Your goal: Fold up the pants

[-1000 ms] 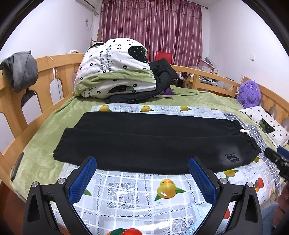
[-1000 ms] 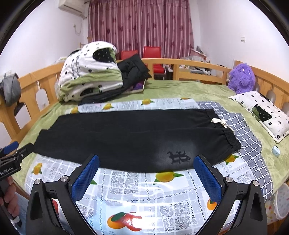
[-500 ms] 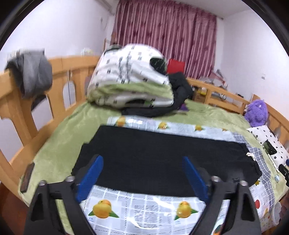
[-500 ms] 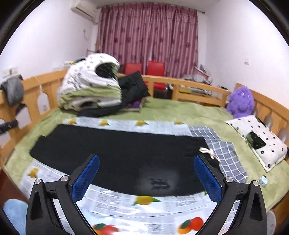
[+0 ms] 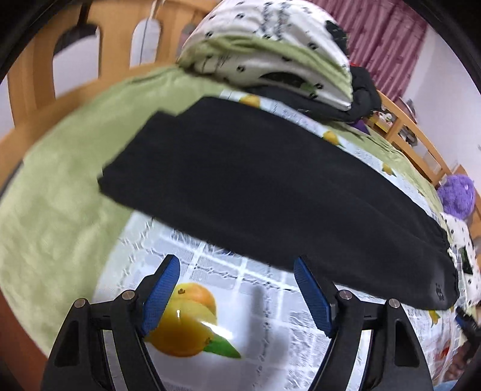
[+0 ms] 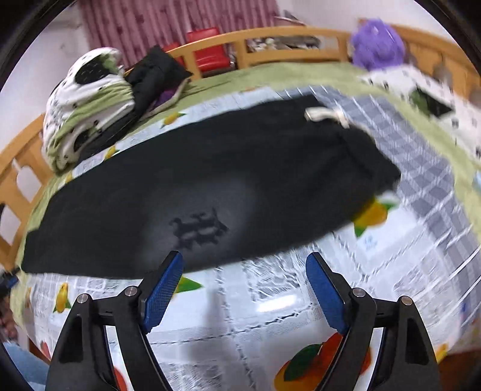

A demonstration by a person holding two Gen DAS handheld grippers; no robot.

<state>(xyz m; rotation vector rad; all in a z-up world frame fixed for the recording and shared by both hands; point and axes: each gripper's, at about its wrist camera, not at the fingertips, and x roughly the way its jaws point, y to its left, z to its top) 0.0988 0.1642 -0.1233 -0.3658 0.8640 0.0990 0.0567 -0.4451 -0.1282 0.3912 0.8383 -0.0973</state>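
In the left wrist view, the black pants (image 5: pixel 255 180) are lying flat across a glossy plastic sheet (image 5: pixel 261 312) printed with oranges and grey grid lines, the matte, fleecy cloth folded lengthwise into one long band with squared leg ends at the left. The left gripper (image 5: pixel 236 288) is hovering just short of the pants' near edge, over the sheet; its jaws have just been closing but are standing apart with nothing between them, the blue ribbed pads (image 5: pixel 160 296) bare. Under the sheet a soft green blanket (image 5: pixel 57 192) is covering the bed, a rolled white and green quilt (image 5: pixel 267 51) is sitting behind the pants, and a wooden bed rail (image 5: pixel 33 69) is curving round the left. In the right wrist view, the same pants (image 6: pixel 210 186) are showing a dark embroidered emblem (image 6: pixel 198 230) near the front edge and a white drawstring (image 6: pixel 326 114) at the gathered waist on the right. The right gripper (image 6: pixel 245 287) is also hanging over the sheet (image 6: pixel 255 315) just before the hem, jaws having just been closing yet parted and empty. A grey checked cloth (image 6: pixel 421 156) is lying beside the waist, a fuzzy purple toy (image 6: pixel 377 45) is resting by the rail, and pink curtains (image 6: pixel 168 27) are hanging behind red chairs (image 6: pixel 207 55).
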